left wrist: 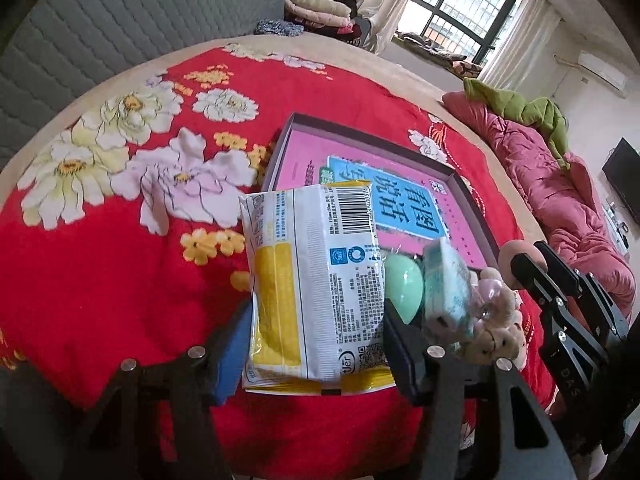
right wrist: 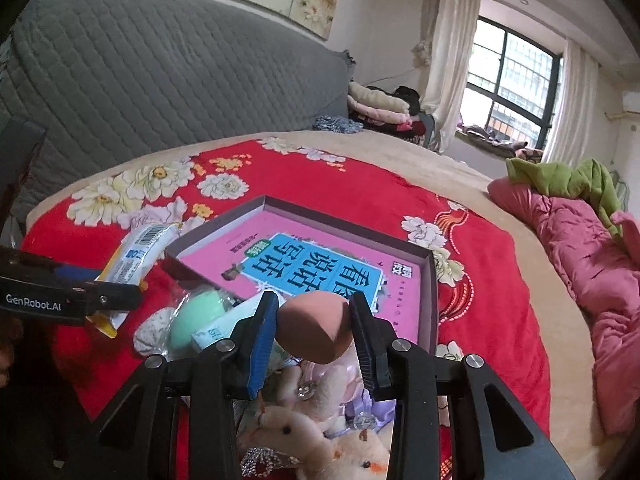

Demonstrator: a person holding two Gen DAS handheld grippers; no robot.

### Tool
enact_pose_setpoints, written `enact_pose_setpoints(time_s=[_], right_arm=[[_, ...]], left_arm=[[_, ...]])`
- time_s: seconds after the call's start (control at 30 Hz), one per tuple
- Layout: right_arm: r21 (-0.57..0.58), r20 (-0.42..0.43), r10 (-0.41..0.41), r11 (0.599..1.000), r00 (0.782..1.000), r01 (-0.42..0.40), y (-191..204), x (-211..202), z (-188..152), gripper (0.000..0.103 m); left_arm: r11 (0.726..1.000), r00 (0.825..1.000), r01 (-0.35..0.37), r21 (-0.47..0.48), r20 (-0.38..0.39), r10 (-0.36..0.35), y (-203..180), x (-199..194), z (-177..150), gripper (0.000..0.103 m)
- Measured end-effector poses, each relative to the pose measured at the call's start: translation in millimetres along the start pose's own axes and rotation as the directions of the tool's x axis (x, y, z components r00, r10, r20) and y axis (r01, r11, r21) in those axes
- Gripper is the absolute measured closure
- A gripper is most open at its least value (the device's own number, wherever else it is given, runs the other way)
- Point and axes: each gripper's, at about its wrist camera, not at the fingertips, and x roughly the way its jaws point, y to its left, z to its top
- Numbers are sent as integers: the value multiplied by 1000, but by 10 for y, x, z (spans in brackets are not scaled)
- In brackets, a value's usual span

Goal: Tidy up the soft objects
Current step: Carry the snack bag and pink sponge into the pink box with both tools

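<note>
Left gripper pinches a yellow-and-white plastic wipes pack above the red floral blanket. Next over – a mint egg-shaped sponge, a small tissue packet, plush bears. Right gripper squeezes a brown teardrop makeup sponge before the shallow box with its pink book.

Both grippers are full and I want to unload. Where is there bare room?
Free: the far half of the box above the blue title, and the red blanket left of the box. Crowded: the near corner, with green sponge, tissue pack and plush bears.
</note>
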Motion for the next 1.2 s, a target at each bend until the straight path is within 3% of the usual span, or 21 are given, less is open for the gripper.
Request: enact_pose_setpoints(time_s=[0.33, 0.63, 0.87, 1.2], right_arm=[[61, 27, -4, 998, 1000, 2, -225, 24, 37, 65], [130, 26, -35, 991, 999, 31, -527, 110, 28, 65], [157, -2, -50, 986, 999, 49, -641, 209, 24, 65], [139, -83, -94, 985, 992, 105, -685, 437, 30, 65]], left_arm=[[999, 999, -9, 46, 43, 7, -150, 43, 314, 43], [994, 999, -35, 99, 34, 31, -267, 263, 503, 43], [994, 999, -25, 103, 48, 21, -278, 423, 669, 43], [992, 1000, 6, 125, -13, -4, -263, 782, 842, 43]])
